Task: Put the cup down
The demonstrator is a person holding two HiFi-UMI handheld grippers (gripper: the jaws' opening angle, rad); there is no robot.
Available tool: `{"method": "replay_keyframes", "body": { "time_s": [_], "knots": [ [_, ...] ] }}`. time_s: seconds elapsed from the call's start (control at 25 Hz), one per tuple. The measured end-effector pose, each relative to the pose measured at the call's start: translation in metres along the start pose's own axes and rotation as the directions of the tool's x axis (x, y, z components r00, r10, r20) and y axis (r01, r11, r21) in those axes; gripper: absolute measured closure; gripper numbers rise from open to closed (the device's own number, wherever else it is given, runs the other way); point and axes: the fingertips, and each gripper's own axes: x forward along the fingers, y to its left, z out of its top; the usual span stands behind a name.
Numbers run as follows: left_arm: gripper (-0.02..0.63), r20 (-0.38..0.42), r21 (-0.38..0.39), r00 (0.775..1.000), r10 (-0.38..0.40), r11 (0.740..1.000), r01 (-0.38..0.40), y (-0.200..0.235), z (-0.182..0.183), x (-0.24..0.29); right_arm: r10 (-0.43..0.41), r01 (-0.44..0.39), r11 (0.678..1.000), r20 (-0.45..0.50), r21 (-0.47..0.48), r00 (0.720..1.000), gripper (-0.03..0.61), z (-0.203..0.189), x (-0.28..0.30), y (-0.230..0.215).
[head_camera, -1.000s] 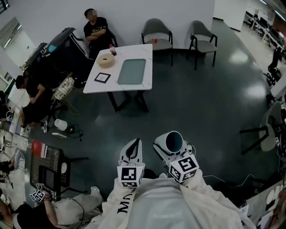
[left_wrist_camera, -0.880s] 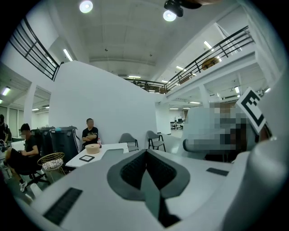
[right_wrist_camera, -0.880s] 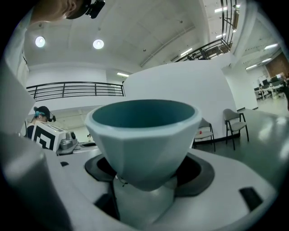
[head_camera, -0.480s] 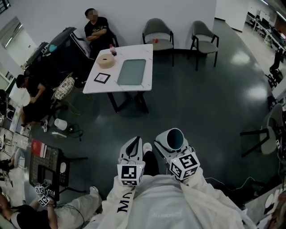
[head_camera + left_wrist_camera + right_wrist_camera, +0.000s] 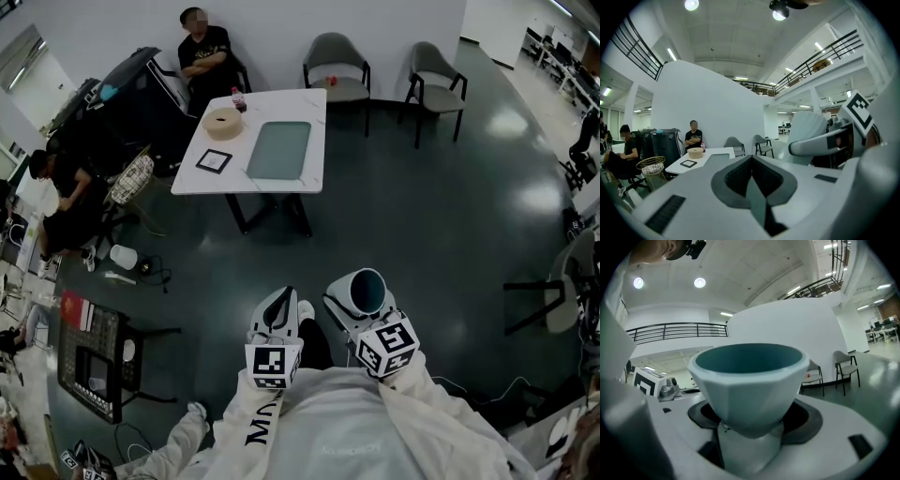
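Note:
A pale cup with a teal inside (image 5: 360, 294) is held upright in my right gripper (image 5: 356, 305), close in front of the person's chest and high above the floor. In the right gripper view the cup (image 5: 749, 380) fills the middle, its narrow base clamped between the jaws. My left gripper (image 5: 276, 314) is beside it on the left, jaws closed together with nothing in them; in the left gripper view its jaws (image 5: 752, 180) meet in a line. The white table (image 5: 309, 141) stands several steps ahead.
On the table lie a grey-green mat (image 5: 277, 148), a tape roll (image 5: 223, 123), a small framed square (image 5: 214, 160) and a bottle (image 5: 235, 98). Two chairs (image 5: 336, 67) stand behind it. A person (image 5: 202, 52) sits by the wall, another at the left (image 5: 58, 192). Dark floor lies between.
Both grippers keep their places and the cup stays held. The view has shifted slightly, and the person at lower left has moved further out of the picture.

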Motion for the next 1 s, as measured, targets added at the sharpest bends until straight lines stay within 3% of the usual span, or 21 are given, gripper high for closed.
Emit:
{"method": "replay_keyframes", "body": {
  "time_s": [0.4,1.0],
  "knots": [
    [0.603,-0.03,-0.026,1.0,0.01,1.0,-0.011,0.052,-0.003,0.053,-0.02,0.02,1.0,-0.025,0.008,0.999,0.221,0.011,0.06,-0.026],
    [0.603,-0.072,-0.038,0.997,-0.006,0.999,0.004,0.164,0.005,0.159,-0.04,0.042,0.999,-0.059,0.028,0.997,0.221,0.038,0.21,-0.059]
  ]
}}
